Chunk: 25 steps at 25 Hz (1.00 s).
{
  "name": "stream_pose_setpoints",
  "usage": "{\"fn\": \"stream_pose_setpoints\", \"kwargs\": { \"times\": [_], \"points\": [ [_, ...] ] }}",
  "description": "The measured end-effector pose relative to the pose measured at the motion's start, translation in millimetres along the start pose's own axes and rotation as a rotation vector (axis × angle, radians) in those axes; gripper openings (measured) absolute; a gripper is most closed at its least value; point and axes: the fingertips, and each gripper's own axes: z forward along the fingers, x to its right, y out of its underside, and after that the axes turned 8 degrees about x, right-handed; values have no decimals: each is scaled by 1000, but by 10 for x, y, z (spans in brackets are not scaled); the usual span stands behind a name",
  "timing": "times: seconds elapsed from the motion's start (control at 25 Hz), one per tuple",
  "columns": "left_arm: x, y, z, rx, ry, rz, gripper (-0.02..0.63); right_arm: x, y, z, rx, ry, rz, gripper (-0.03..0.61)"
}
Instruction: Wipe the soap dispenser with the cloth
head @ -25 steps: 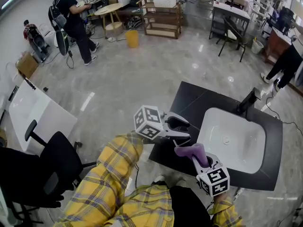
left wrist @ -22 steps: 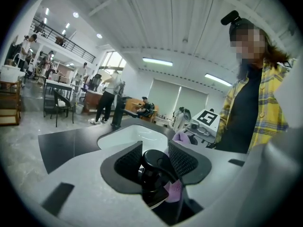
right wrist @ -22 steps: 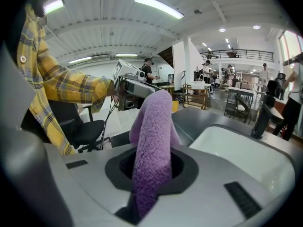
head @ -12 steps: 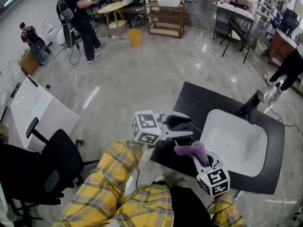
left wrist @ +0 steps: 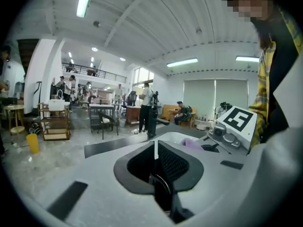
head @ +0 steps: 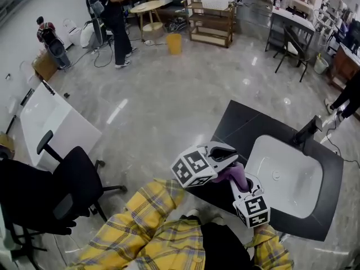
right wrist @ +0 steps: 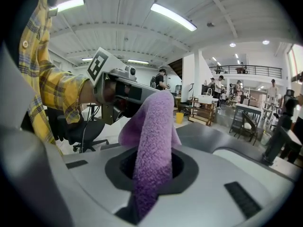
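While clamped in right hand-held gripper (right wrist: pixel 150 163), cloth (right wrist: pixel 155 122) sticks upward.

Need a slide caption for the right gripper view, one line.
Right gripper shut on a purple cloth that stands up between its jaws, dark counter beyond.

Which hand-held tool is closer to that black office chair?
Left. The left tool, empty, its jaws just closing, is right of the chair; the right tool, clamping a purple cloth, is farther right.
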Motion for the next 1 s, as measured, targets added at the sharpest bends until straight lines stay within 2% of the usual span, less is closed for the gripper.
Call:
{"fn": "stream_pose_setpoints", "kwargs": {
  "times": [0.16,0.72,1.0],
  "points": [
    [-46,6,-19,12,-1,-41,18,4,34,70,-1,-13,12,37],
    [-92,-4,-36,29,5,-57,6,-51,171,94,-11,-23,20,37],
    [-90,6,-25,31,5,-62,6,-93,345,102,-57,-23,36,37]
  ]
}}
